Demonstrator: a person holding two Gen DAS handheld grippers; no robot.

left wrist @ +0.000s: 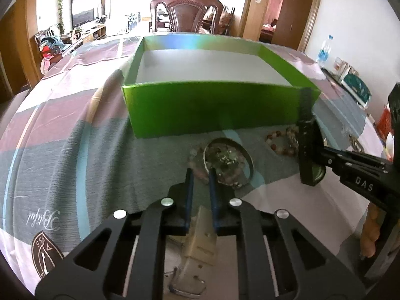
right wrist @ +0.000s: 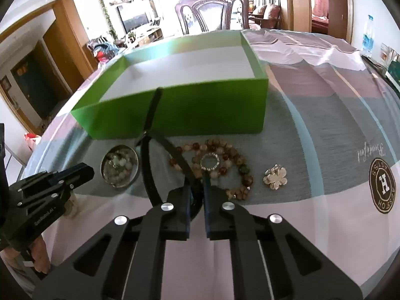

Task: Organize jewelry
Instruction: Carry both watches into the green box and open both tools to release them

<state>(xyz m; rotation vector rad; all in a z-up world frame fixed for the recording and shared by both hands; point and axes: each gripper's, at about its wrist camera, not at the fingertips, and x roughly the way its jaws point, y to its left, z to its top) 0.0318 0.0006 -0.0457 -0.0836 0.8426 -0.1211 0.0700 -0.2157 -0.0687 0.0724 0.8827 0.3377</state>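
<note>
now the left gripper point(left wrist: 200, 172) pinches the bangle point(left wrist: 228, 162). right gripper point(right wrist: 197, 177) clamps the black watch strap point(right wrist: 150, 115) before the green box point(right wrist: 180, 115).

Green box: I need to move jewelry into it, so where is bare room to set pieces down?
The green box has a bare white floor. Cloth right of the flower brooch is free too. Crowded: the strip before the box, with round tin, bead bracelets and black strap.

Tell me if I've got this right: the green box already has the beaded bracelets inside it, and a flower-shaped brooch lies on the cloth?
Not quite. In the right wrist view the green box looks empty; the beaded bracelets lie on the cloth before it. The flower-shaped brooch does lie there.
</note>
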